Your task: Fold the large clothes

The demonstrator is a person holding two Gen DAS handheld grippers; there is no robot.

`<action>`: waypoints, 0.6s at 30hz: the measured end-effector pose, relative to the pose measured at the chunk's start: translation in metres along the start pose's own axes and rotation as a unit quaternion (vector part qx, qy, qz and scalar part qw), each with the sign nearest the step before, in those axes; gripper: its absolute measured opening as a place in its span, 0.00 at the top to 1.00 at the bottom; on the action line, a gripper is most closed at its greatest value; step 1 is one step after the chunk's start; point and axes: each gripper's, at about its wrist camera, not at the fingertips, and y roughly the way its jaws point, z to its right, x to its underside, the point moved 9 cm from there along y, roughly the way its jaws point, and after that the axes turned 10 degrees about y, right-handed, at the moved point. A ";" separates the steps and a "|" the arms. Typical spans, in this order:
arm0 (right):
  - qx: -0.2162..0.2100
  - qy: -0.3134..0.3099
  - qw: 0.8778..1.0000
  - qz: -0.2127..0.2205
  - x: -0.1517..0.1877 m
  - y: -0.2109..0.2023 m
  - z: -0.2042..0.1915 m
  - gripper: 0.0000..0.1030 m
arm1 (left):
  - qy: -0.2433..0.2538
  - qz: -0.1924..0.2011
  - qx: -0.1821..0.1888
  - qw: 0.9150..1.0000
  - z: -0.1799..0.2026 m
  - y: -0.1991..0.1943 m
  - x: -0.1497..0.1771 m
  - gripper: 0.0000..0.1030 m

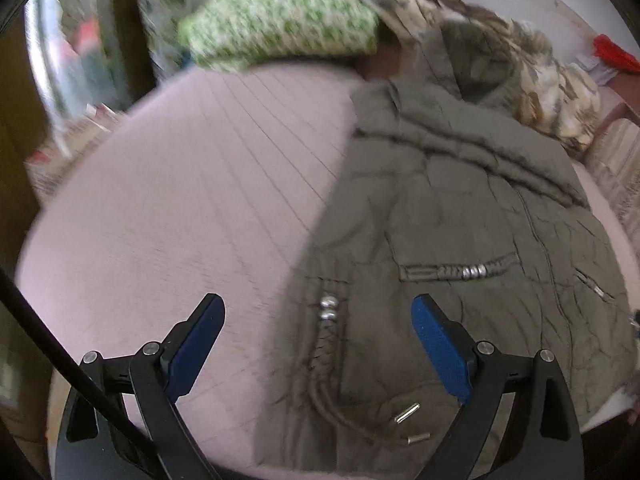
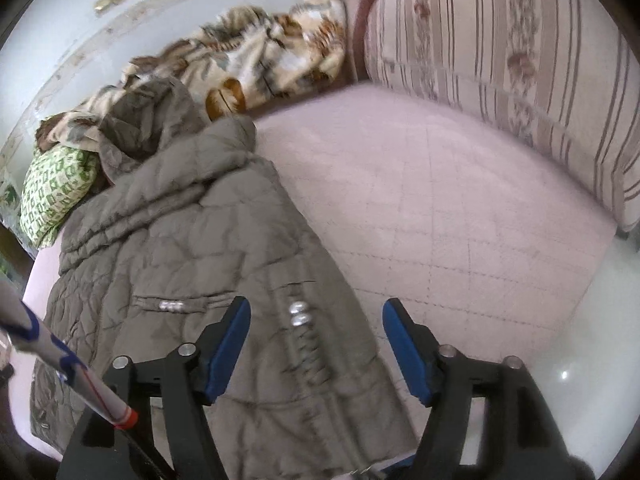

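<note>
An olive-grey quilted hooded coat lies folded lengthwise on a pale pink bed cover, hood toward the far end. My left gripper is open above the coat's left edge near the hem, where the drawcord and metal beads lie; nothing sits between its blue pads. In the right wrist view the same coat fills the left half. My right gripper hangs open over the coat's right edge, its left pad above the fabric and its right pad above the bed cover. Neither gripper holds anything.
A green-and-white patterned pillow and a crumpled floral blanket lie at the bed's far end. A striped upholstered cushion borders the bed on the right. A white tiled floor shows at the lower right.
</note>
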 end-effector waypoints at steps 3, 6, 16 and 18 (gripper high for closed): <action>0.006 0.023 0.999 -0.039 -0.003 0.025 0.014 0.28 | -0.007 -0.022 0.067 0.997 0.010 0.025 0.001 0.09; -0.032 0.060 0.994 -0.085 0.001 0.044 0.018 0.28 | -0.002 -0.028 0.106 0.994 0.023 0.039 0.000 0.09; -0.163 0.120 0.967 -0.157 0.024 0.044 -0.003 0.29 | -0.056 -0.019 0.228 0.972 0.024 0.024 0.014 0.10; -0.172 0.127 0.963 -0.166 0.031 0.039 -0.004 0.31 | -0.073 -0.019 0.244 0.967 0.021 0.022 0.016 0.10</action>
